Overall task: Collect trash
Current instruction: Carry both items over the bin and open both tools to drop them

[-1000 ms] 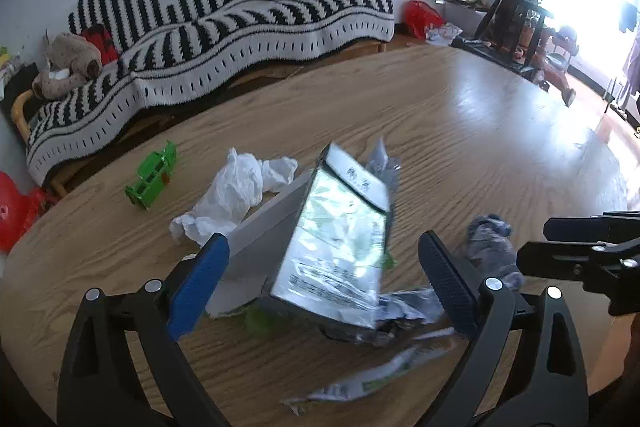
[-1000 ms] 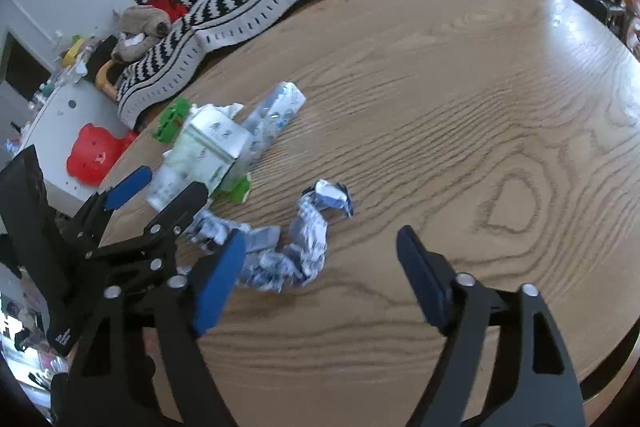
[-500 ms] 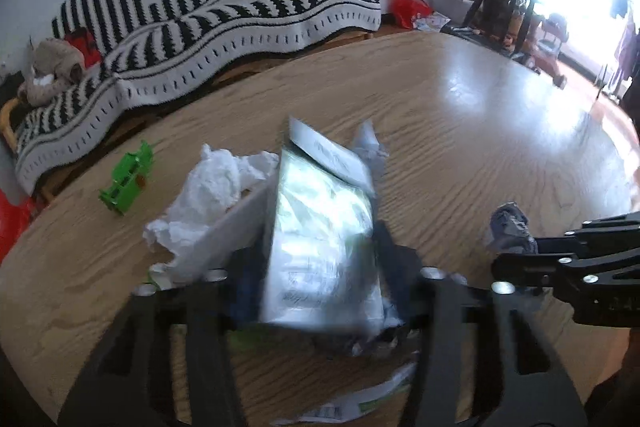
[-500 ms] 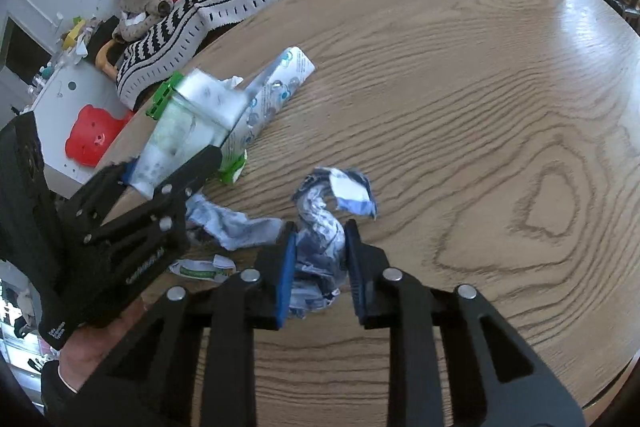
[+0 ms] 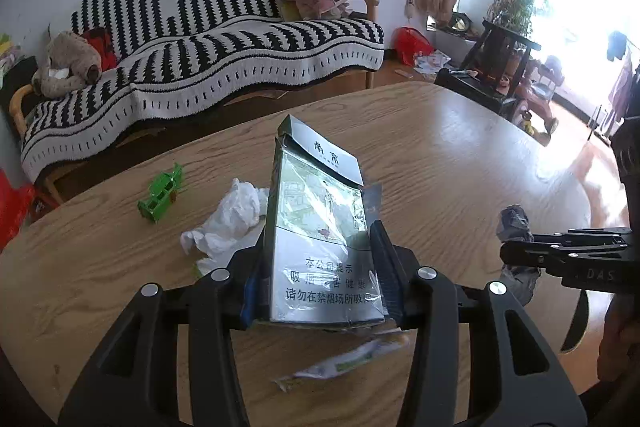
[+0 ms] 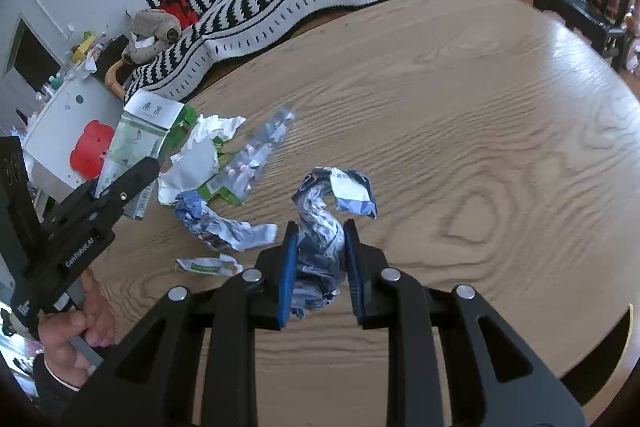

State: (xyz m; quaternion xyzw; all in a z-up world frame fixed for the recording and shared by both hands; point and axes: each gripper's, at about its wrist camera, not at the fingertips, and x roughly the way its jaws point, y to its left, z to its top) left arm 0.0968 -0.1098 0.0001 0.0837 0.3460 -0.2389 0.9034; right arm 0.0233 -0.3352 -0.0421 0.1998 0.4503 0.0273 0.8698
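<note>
My left gripper (image 5: 320,267) is shut on a silver cigarette carton (image 5: 320,227) and holds it upright above the round wooden table (image 5: 460,155). The carton (image 6: 140,139) and left gripper (image 6: 120,183) also show in the right wrist view. My right gripper (image 6: 320,259) is shut on a crumpled blue-white wrapper (image 6: 320,227), also seen in the left wrist view (image 5: 514,223). Loose trash lies on the table: a white tissue (image 5: 232,215), a clear blister pack (image 6: 260,151), a blue crumpled wrapper (image 6: 216,223) and a small green-white wrapper (image 6: 208,265).
A green toy (image 5: 160,193) sits on the table's left side. A striped sofa (image 5: 200,47) stands behind the table, with a dark chair (image 5: 492,67) at the right. The table's right half is bare wood (image 6: 480,107).
Both grippers closed: the left onto the cigarette carton, lifting it upright, and the right onto the crumpled blue-white wrapper.
</note>
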